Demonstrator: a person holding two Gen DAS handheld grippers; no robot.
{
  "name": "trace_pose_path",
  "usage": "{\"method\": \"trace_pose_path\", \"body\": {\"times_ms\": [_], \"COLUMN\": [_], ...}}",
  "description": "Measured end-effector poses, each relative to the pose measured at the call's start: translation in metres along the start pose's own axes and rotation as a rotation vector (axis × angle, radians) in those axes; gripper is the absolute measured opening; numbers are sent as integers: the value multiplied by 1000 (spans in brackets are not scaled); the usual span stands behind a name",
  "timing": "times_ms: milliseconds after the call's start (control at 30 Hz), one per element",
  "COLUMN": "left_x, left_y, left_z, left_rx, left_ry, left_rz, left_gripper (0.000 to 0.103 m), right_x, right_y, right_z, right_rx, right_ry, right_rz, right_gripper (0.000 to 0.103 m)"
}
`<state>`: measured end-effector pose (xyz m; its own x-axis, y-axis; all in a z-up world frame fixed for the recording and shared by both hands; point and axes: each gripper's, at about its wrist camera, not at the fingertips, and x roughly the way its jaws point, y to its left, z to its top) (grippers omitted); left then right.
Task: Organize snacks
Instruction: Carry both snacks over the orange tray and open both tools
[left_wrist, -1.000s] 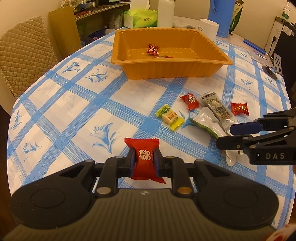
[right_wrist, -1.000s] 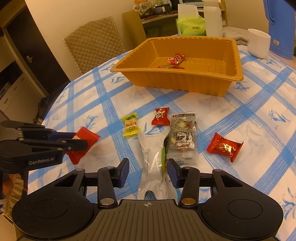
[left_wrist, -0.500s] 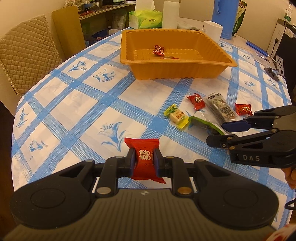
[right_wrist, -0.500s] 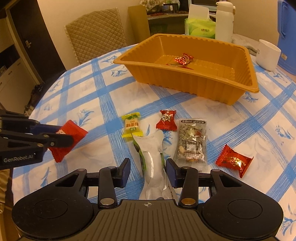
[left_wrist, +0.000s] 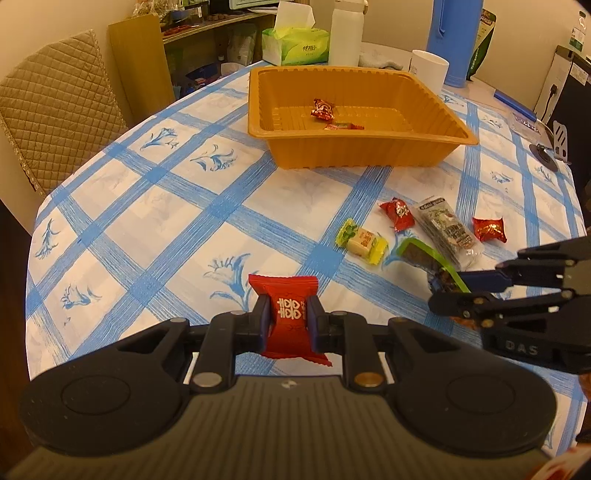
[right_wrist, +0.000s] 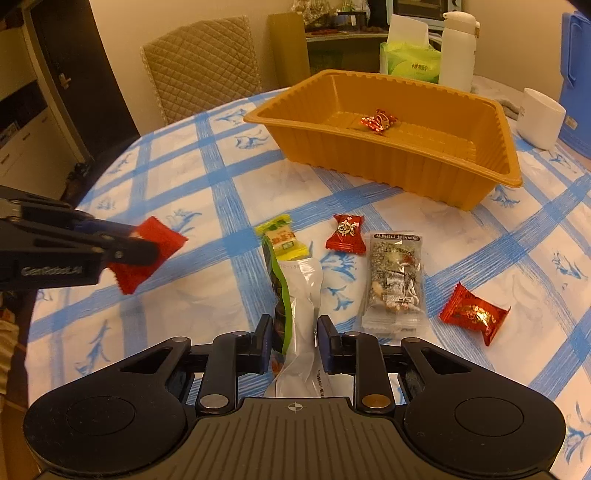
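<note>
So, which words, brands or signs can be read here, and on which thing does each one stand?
"DAS": side of the right claw.
"GenRobot.AI": side of the left claw.
White sign, two doubled characters: red packet in the left claw.
Print on the table snacks and tissue box: too small or blurred.

Two wrist fisheyes, angled down, close over the table (left_wrist: 155, 206), both sharing the orange tray (right_wrist: 388, 173) ahead

Tissue box (left_wrist: 295, 46), white bottle (left_wrist: 346, 33), mug (left_wrist: 428, 70), quilted chair (left_wrist: 55, 107)
</note>
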<state>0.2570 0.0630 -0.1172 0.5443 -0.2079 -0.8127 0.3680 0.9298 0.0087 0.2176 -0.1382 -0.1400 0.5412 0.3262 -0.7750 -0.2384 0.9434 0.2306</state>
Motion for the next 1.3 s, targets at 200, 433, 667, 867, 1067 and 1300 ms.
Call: {"method": "trace_pose_path", "body": {"times_ms": [200, 433, 667, 867, 1067, 1300], "left_x": [-1, 6, 26, 55, 91, 129], "left_y": [1, 2, -2, -6, -13, -17], "left_z": [21, 66, 127, 175, 199, 212], "left_rx": [9, 44, 83, 93, 143, 164], "left_ry": [-41, -111, -172, -169, -131, -74], "left_rz": [-21, -36, -47, -69, -44, -22], "left_gripper": [20, 20, 20, 20, 20, 20], "right_x": [-27, -50, -52, -38, -24, -16], "right_y": [-24, -59, -84, -95, -109, -124], "right_z": [16, 57, 101, 129, 144, 151], "right_rx": [66, 131, 182, 200, 209, 224], "right_ry": [-37, -136, -213, -225, -221, -214], "right_rz": [-22, -65, -75, -84, -108, -128], "right_gripper": [26, 26, 26, 26, 26, 26]}}
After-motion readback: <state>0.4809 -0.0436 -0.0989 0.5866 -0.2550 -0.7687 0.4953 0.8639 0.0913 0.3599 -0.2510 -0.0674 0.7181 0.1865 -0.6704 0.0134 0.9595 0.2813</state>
